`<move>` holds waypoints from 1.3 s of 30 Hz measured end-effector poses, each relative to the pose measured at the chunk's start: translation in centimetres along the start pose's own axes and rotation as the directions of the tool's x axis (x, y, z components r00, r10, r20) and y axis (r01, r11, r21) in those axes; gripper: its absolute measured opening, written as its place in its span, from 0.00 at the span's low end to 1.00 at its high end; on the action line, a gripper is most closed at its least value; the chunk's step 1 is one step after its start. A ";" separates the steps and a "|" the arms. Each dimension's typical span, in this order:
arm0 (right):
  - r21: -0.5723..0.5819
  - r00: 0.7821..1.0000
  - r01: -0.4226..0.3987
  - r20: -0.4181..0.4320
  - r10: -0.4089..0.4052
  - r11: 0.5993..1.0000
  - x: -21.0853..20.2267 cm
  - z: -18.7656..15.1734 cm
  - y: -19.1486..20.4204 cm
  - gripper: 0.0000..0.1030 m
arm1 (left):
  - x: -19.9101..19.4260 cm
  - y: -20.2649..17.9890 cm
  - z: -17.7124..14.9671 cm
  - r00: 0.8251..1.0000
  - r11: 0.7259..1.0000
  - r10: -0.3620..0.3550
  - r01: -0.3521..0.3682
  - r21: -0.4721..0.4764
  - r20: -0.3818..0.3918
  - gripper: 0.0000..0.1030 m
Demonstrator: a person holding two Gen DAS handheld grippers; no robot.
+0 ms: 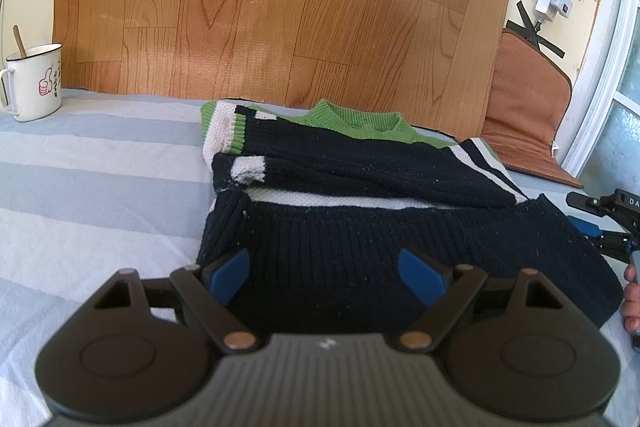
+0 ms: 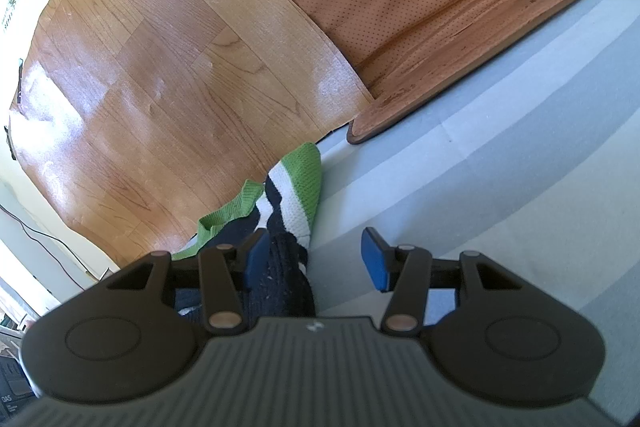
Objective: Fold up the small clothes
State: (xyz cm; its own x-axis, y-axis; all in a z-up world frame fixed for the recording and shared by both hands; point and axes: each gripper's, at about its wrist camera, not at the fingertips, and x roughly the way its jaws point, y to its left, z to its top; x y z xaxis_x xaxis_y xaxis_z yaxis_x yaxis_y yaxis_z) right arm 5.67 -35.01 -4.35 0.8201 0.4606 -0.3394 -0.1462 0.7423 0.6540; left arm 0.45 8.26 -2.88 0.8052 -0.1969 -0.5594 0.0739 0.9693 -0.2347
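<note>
Left wrist view: your left tongs (image 1: pixel 326 277) gape over the sweater (image 1: pixel 360 195) hem; right tongs (image 2: pixel 316 259) spread beside it. Grab one layer and the folded sleeves could slide.

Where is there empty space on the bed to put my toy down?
There is bare striped sheet between the mug and the sweater. More bare sheet lies to the right of the sweater, in front of the brown cushion. The middle is crowded: the sweater fills it, with the left gripper and right gripper at its near edge.
</note>
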 end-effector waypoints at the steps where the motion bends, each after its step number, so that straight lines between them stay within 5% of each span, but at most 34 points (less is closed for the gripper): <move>1: 0.000 1.000 0.000 0.000 0.000 1.000 0.0 0.0 0.0 0.53 | 0.0 0.0 0.0 1.000 1.000 0.000 0.000 0.000 0.000 0.83; 9: 0.010 0.998 -0.007 0.064 0.006 1.000 -1.0 0.3 -0.1 0.53 | -0.5 0.4 0.1 1.000 1.000 -0.017 0.017 -0.011 0.024 0.86; 13: -0.070 0.995 -0.004 0.099 0.011 0.998 -2.3 2.7 1.7 0.53 | -1.1 2.0 0.5 0.996 0.992 -0.072 0.076 -0.099 0.044 0.87; 17: -0.286 1.000 0.009 0.002 -0.008 0.958 -0.4 6.3 6.5 0.54 | -2.6 4.0 3.0 0.988 0.976 -0.136 0.147 -0.161 0.080 0.86; 21: -0.392 0.992 -0.026 -0.125 -0.026 0.919 5.1 8.6 9.0 0.55 | -2.3 5.3 8.2 0.993 0.997 0.002 0.008 -0.082 0.118 0.91; 26: -0.482 0.950 -0.089 -0.305 -0.072 0.872 15.0 9.4 11.7 0.64 | 5.3 7.9 12.0 0.992 0.991 0.123 -0.123 -0.054 -0.005 0.98; 33: -0.476 0.864 -0.111 -0.481 -0.153 0.872 26.8 7.6 13.3 0.69 | 13.2 11.5 13.6 0.992 0.978 0.029 -0.053 -0.201 -0.119 0.97; 35: -0.474 0.846 -0.098 -0.503 -0.178 0.875 28.7 7.0 13.0 0.69 | 14.4 11.3 13.5 0.990 0.981 0.030 -0.055 -0.185 -0.137 0.83; 37: -0.504 0.840 -0.098 -0.504 -0.199 0.858 29.5 6.1 12.8 0.60 | 15.3 11.1 13.5 0.990 0.985 0.040 -0.062 -0.159 -0.139 0.48; 38: -0.532 0.850 -0.123 -0.492 -0.188 0.838 29.0 5.8 13.1 0.22 | 15.4 10.8 13.5 0.989 0.988 0.036 -0.056 -0.142 -0.144 0.33; 39: -0.528 0.841 -0.144 -0.511 -0.177 0.837 28.7 5.6 13.3 0.14 | 15.6 10.7 13.5 0.987 0.990 0.026 -0.048 -0.135 -0.157 0.17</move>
State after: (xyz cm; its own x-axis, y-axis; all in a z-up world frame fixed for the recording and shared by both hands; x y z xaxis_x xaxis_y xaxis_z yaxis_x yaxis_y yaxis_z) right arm 30.37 -14.64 -1.60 0.4331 0.5045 -0.7469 -0.5325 0.8118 0.2395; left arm 21.72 17.52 -3.42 0.7047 -0.1922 -0.6830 -0.0445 0.9487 -0.3129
